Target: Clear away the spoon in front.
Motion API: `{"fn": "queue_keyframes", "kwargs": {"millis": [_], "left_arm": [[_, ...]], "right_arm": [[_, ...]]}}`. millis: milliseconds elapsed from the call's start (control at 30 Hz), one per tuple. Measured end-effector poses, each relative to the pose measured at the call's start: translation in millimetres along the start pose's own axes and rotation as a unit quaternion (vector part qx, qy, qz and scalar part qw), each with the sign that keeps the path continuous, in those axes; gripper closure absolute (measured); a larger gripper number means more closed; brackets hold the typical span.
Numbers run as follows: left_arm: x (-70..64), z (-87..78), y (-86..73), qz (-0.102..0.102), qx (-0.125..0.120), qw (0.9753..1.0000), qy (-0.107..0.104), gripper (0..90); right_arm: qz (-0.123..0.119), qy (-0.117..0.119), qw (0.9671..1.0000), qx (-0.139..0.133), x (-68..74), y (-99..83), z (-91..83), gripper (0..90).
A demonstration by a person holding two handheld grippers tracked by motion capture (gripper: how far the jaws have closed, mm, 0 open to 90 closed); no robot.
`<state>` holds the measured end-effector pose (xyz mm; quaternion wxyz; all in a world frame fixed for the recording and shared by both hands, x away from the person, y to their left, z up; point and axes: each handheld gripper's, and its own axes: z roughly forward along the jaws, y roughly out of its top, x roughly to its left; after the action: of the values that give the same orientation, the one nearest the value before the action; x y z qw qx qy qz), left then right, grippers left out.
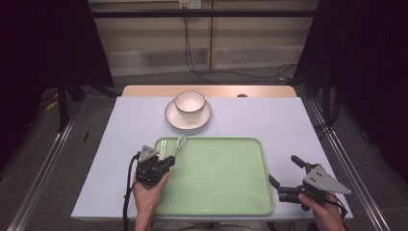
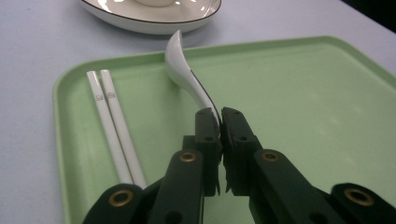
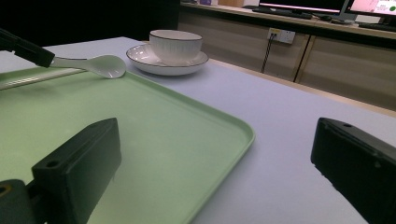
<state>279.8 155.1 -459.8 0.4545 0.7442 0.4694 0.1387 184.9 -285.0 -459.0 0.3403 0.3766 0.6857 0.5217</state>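
A white ceramic spoon (image 2: 180, 65) lies over the far left part of the green tray (image 2: 303, 93), its bowl end at the tray's far rim. My left gripper (image 2: 220, 122) is shut on the spoon's handle tip. The same gripper (image 1: 169, 161) and spoon (image 1: 180, 143) show at the tray's (image 1: 216, 192) left side in the high view. Two white chopsticks (image 2: 112, 126) lie side by side on the tray, left of the spoon. My right gripper (image 1: 285, 170) stands open just off the tray's right edge, with nothing between its fingers (image 3: 79, 168).
A white bowl (image 1: 189, 101) sits on a white saucer (image 1: 173, 118) on the table beyond the tray. From the right gripper view the bowl (image 3: 176, 44) is far off, past the spoon (image 3: 105, 64). The lilac tabletop (image 1: 269, 120) surrounds the tray.
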Motion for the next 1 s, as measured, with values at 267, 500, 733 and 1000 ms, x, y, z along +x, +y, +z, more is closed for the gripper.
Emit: {"fn": "queue_keyframes", "kwargs": {"millis": [267, 500, 733, 1000], "left_arm": [[-0.8, 4.3, -3.8, 0.014, 0.018, 0.9997, -0.004, 84.8], [-0.6, 8.4, -5.0, 0.017, 0.034, 0.9993, -0.002, 84.2], [0.0, 9.1, -5.3, 0.022, 0.032, 0.9992, -0.001, 82.9], [4.4, 6.9, -2.9, 0.027, 0.010, 0.9996, -0.004, 74.7]], "right_arm": [[0.002, 0.000, 1.0000, 0.000, 0.0, -0.1, -0.1, 1.3], [0.001, 0.000, 1.0000, 0.000, 0.1, 0.0, -0.1, 1.4], [0.000, 0.001, 1.0000, -0.001, -0.5, -0.1, 0.0, 1.4], [0.000, 0.001, 1.0000, -0.001, -0.7, -0.1, -0.3, 1.3]]}}
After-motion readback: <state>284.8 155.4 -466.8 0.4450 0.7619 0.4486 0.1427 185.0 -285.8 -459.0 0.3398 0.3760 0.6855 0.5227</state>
